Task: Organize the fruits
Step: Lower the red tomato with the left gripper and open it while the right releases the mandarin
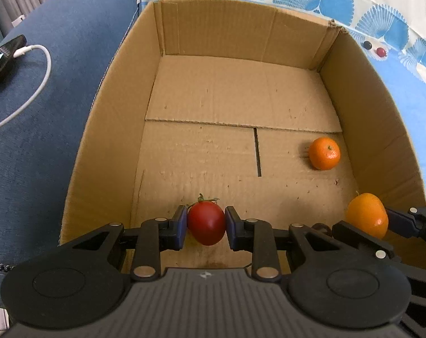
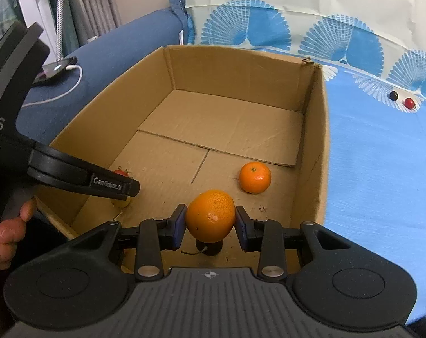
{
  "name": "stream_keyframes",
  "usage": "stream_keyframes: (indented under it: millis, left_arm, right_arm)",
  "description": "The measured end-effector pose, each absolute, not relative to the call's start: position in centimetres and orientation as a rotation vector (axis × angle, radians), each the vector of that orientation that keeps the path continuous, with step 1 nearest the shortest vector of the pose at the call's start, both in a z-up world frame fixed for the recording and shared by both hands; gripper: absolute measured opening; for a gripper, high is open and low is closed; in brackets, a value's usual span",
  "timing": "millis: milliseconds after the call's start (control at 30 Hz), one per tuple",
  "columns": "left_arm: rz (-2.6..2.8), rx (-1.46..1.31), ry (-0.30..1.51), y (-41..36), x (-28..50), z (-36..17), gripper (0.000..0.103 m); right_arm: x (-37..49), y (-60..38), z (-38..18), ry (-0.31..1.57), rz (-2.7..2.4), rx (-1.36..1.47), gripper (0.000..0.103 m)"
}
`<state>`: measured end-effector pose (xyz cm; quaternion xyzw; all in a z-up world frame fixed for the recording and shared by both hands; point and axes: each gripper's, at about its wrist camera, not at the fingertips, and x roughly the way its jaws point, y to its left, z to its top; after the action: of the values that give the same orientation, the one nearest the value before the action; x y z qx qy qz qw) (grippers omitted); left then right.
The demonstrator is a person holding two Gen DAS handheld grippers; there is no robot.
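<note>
Both claws down inside open cardboard box (image 1: 106, 129), corrugated, brown, flaps folded flat across floor w/ a slit between them. Left gripper (image 1: 206, 224) clenched on red tomato (image 1: 206, 222), smooth glossy skin, green stem on top; blue pads press both sides, fruit sits low by near-left part of box floor. Right gripper (image 2: 210, 222) clamped on an orange (image 2: 210, 215), oval, pitted matte peel, held just above floor near box's near wall. Loose mandarin (image 2: 254, 177) lies on box floor by right wall, rounder, flatter, small green stem dot up. Left-wrist view only: tomato in full, plus right claw seen from the side w/ orange (image 1: 367, 215) between its fingers. Right-wrist view only: small dark round thing w/ thin stem (image 2: 208, 249) on floor right under held orange, can't tell what; tomato (image 2: 122, 172) mostly hidden behind left gripper's black body; person's hand (image 2: 9, 225) wrapped on that handle at left edge. Both views: two small round fruits, one dark (image 2: 393, 95), one red (image 2: 409, 102), outside box on blue fan-print cloth (image 2: 381, 169), well apart from box. Phone (image 1: 4, 56) w/ white cable (image 1: 41, 64) plugged in, on dark blue woven upholstery (image 1: 44, 169) left of box.
</note>
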<state>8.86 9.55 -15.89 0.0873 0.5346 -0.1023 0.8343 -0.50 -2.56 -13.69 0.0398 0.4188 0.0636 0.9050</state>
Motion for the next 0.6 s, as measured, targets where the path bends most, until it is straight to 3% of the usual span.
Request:
stream_keyframes:
  millis: [167, 200, 300, 333, 400, 467, 600]
  left_arm:
    - [-0.217, 0.204, 1.129, 9.4, 8.9, -16.3, 0.032]
    - [-0.222, 0.204, 1.129, 9.4, 8.9, -16.2, 0.037]
    - [-0.261, 0.182, 1.139, 9.4, 8.8, -15.7, 0.091]
    - [-0.293, 0.16, 1.142, 9.4, 8.6, -15.4, 0.096]
    - [-0.274, 0.168, 1.101, 9.3, 7.8, -14.6, 0.103]
    - [-0.257, 0.204, 1.065, 9.1, 7.0, -13.9, 0.103]
    - [-0.269, 0.184, 1.077, 9.7, 4.7, -12.5, 0.103]
  right_arm:
    - [-0.2, -2.3, -14.0, 0.879, 0.137, 0.075, 0.038]
    - [-0.2, -2.4, -14.0, 0.883, 0.138, 0.074, 0.038]
    - [0.0, -2.5, -13.5, 0.896, 0.138, 0.078, 0.043]
    - [-0.1, -2.4, -13.1, 0.897, 0.15, 0.077, 0.047]
    - [-0.6, -2.3, -12.5, 0.899, 0.101, 0.041, 0.074]
    - [-1.6, -2.4, -11.8, 0.874, 0.111, 0.033, 0.093]
    - [-4.0, -2.3, -10.7, 0.881, 0.108, 0.031, 0.093]
